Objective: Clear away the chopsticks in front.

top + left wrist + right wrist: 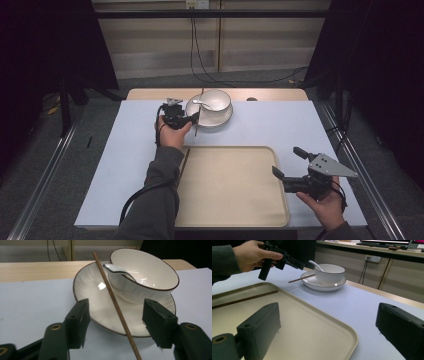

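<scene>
Around the chopstick (117, 308) the approach is tight: the plate (87, 287) lies under its upper part, and the bowl (150, 282) with its spoon (117, 269) stands just beside it. The left gripper (115, 322) straddles it, jaws apart. Bare table (280, 125) lies between plate and tray (235, 200).

The high view looks down from above; both gripper views sit low, sharing the bowl (145, 277) and plate (312, 282).
</scene>
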### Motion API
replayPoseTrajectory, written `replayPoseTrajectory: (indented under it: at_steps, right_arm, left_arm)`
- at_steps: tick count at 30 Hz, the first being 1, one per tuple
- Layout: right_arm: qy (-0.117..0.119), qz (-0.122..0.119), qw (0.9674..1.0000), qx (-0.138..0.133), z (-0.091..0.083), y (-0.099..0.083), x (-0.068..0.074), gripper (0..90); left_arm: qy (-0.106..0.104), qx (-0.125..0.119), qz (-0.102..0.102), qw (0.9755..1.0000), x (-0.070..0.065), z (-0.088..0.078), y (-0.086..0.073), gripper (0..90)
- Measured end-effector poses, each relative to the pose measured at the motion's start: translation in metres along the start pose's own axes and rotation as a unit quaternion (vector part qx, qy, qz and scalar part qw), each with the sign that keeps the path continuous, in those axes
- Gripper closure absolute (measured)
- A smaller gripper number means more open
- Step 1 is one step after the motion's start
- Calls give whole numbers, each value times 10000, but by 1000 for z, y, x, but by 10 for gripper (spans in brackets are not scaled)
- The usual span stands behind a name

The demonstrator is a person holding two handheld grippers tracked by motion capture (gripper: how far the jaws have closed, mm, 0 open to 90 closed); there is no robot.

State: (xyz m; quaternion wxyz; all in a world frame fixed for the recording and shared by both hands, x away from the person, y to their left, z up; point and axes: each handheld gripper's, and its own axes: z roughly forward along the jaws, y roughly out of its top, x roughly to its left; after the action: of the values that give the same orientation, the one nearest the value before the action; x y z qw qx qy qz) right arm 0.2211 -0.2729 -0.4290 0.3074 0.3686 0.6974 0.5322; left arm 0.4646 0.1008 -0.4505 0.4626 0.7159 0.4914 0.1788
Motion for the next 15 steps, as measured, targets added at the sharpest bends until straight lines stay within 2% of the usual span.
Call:
replayPoseTrajectory:
  at_steps: [6, 9, 10, 15]
  right_arm:
    - [34, 11, 10000, 21, 1, 0, 0, 53]
    - [35, 0, 10000, 24, 1, 0, 0, 53]
    - [46, 3, 10000, 21, 1, 0, -1, 53]
    - [56, -13, 10000, 24, 1, 0, 0, 53]
  left_arm:
    - [-133, 209, -94, 9996, -3, 17, 2, 510]
    - [-44, 341, -70, 9994, -3, 22, 1, 554]
    - [-8, 351, -120, 9993, -3, 26, 0, 563]
    - [3, 472, -165, 9987, -2, 32, 2, 644]
